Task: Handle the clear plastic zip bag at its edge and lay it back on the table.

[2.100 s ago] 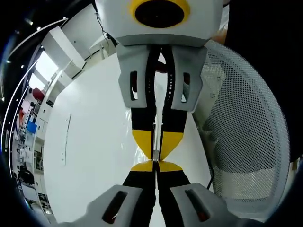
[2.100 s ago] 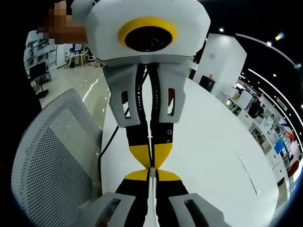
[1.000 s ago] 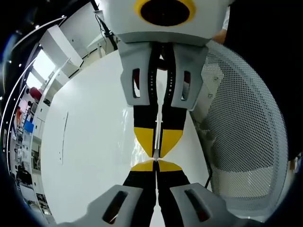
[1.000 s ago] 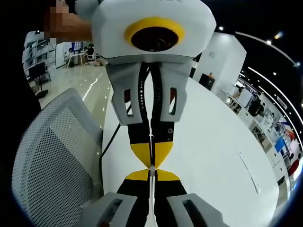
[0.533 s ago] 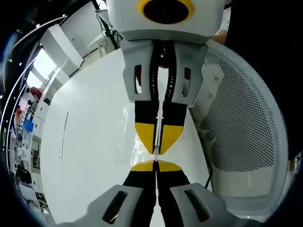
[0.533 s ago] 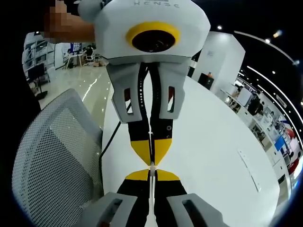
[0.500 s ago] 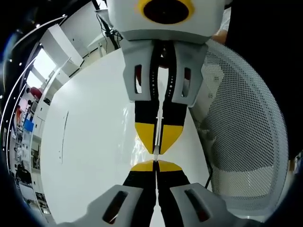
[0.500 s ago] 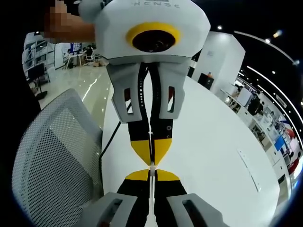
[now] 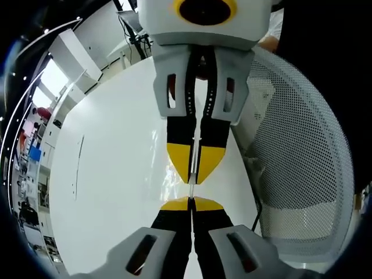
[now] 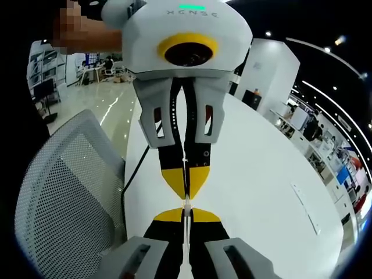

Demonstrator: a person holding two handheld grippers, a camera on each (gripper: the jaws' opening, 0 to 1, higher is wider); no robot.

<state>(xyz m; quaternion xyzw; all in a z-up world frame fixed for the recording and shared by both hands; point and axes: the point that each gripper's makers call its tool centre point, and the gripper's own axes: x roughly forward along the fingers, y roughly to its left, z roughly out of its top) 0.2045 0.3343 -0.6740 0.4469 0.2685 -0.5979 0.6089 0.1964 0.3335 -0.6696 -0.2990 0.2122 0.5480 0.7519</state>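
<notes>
Left gripper [image 9: 191, 201] and right gripper [image 10: 186, 213] tip to tip, both clenched on zip bag [image 9: 195, 142] edge above white table [image 9: 110, 174]

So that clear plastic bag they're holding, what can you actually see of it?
Very little: the clear zip bag shows as a thin, see-through strip seen edge-on, with faint glints where it catches light above the white table. It looks like thin, glossy film, stretched between the two grippers that face each other. The left gripper and right gripper each have their yellow-tipped jaws pinched shut on its edge. Whether any part touches the table cannot be told.
</notes>
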